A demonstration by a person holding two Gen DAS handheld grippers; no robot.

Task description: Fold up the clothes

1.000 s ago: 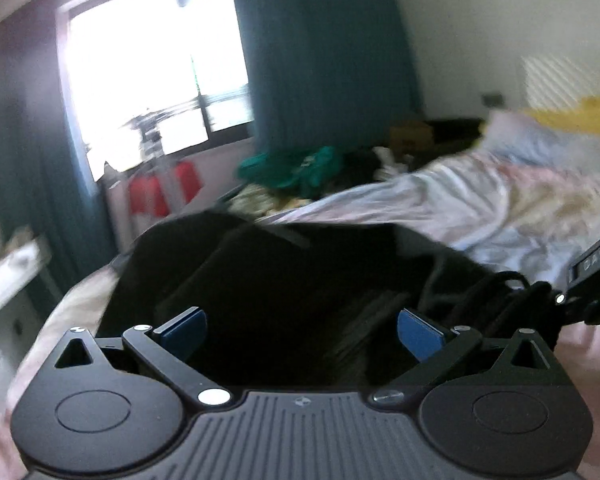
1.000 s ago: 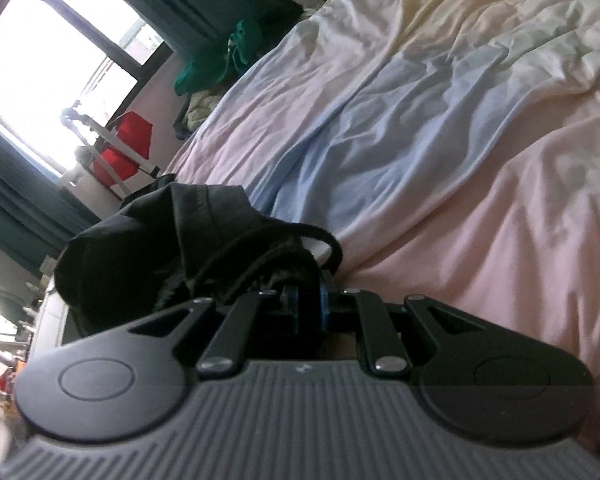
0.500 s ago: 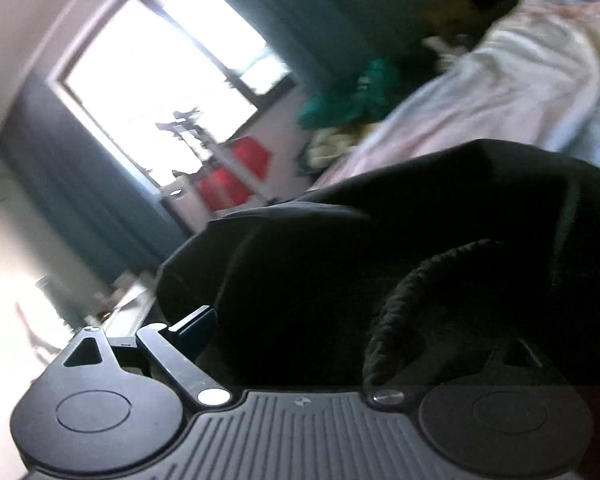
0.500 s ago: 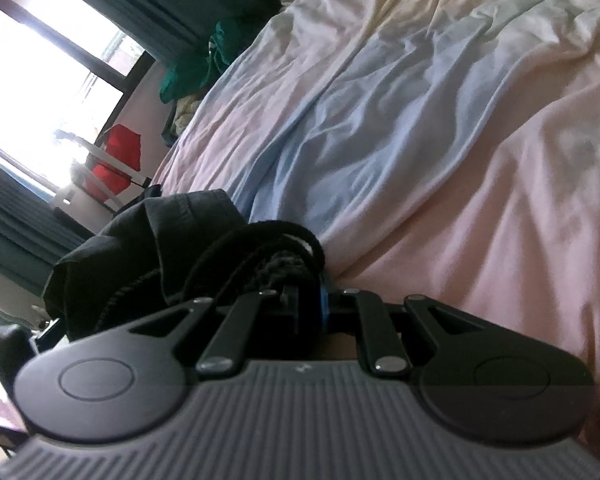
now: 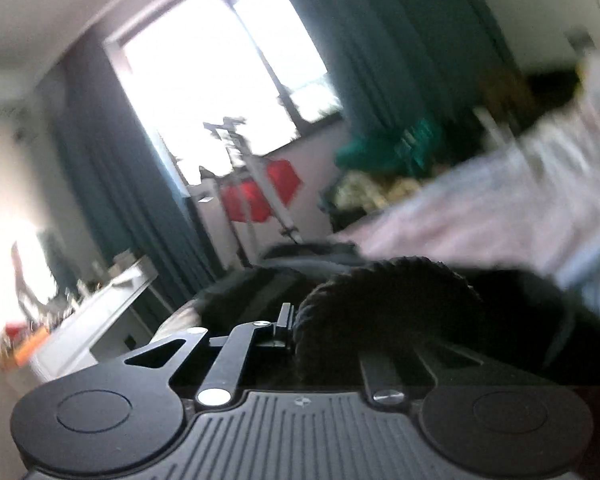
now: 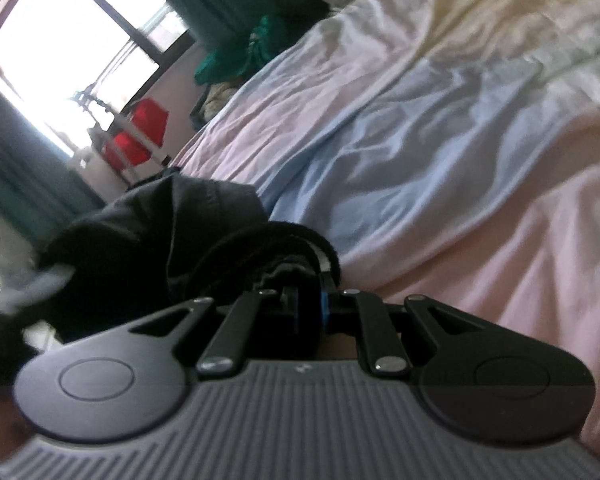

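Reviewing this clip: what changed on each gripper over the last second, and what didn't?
The left gripper, open a second ago, pushed into the black garment and closed on its ribbed edge. The right gripper stayed shut on the same garment's ribbed hem, low over the pastel bedsheet, barely shifting.

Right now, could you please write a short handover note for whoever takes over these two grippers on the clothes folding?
Left gripper: shut on the black fabric garment; a thick ribbed edge of it bulges over the fingers.
Right gripper: shut on the same garment, gripping a ribbed band close to the blue finger pad.
Where things are: the garment is bunched in a heap at the near edge of the bed, on the wrinkled pink and pale blue bedsheet.
Done: both grips appear secured.
Left: spread the garment flat on the sheet, then fold it; no neat fold shows yet. The left view is blurred, so check that grip first.
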